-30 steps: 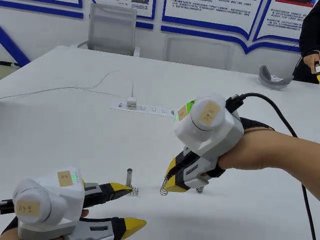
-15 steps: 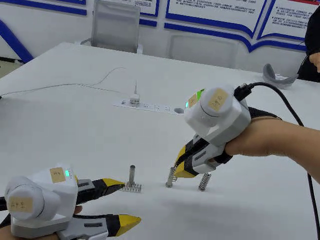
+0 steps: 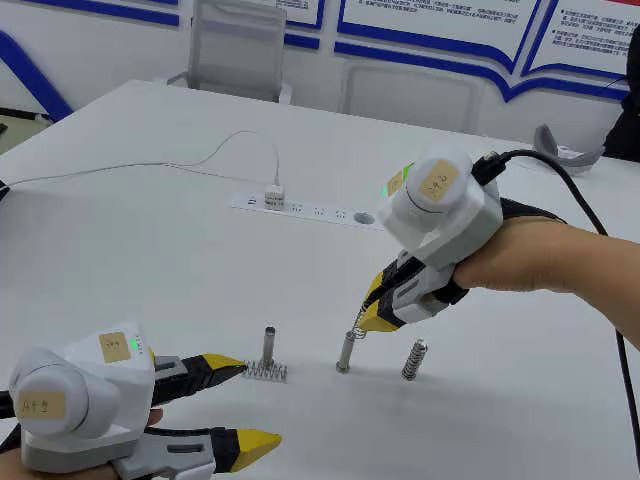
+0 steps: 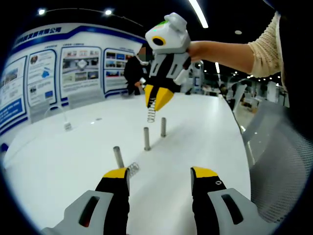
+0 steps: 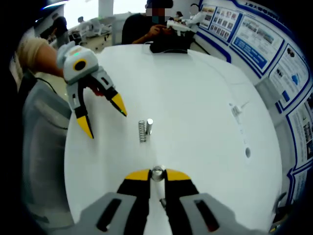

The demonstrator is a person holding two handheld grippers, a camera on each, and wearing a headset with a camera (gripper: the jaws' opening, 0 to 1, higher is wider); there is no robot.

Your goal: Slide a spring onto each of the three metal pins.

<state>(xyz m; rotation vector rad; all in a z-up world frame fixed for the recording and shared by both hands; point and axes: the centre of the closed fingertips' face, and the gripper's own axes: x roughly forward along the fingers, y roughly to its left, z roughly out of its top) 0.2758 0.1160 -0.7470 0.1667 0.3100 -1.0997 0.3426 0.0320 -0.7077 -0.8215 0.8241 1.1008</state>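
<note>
One spring (image 4: 151, 113), vertical, pinched by right claw (image 4: 158, 100)

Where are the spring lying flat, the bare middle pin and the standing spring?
Flat spring (image 3: 266, 372): head view, middle of its coils.
Middle pin (image 3: 345, 355): head view, bare shaft.
Standing spring (image 3: 414, 360): head view, middle coils.

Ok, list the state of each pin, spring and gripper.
left gripper: open, empty.
right gripper: shut on held spring.
held spring: hanging above middle pin.
middle pin: upright, bare.
left pin: upright, bare.
loose spring: lying flat beside left pin.
right pin: upright, spring around it.
</note>
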